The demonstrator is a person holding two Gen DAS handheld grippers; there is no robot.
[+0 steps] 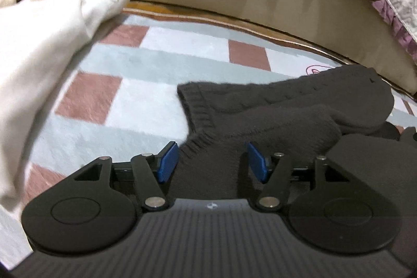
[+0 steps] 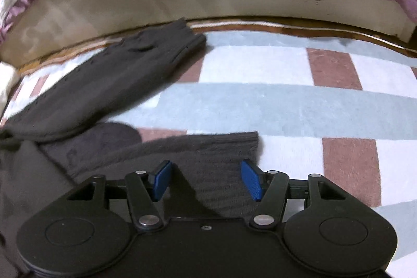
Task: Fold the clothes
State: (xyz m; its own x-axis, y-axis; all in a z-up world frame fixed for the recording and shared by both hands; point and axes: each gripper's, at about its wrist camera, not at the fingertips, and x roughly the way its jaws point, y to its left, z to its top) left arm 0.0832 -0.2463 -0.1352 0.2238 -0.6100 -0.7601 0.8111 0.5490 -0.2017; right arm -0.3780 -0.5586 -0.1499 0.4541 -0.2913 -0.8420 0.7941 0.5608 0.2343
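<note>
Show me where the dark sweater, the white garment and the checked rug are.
dark sweater (image 1: pixel 273 121): left wrist view, on its knit body.
white garment (image 1: pixel 52 30): left wrist view, on its bunched cloth.
checked rug (image 2: pixel 286 100): right wrist view, on a bare blue stripe.

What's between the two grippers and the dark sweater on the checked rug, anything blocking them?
Nothing visible. The left gripper and right gripper both stand open directly over the dark sweater. The white garment lies off to the side.

My blue pads (image 1: pixel 168 163) hover over a dark grey knit sweater (image 1: pixel 286 106) on a pink, white and pale-blue checked rug (image 1: pixel 156 64).
</note>
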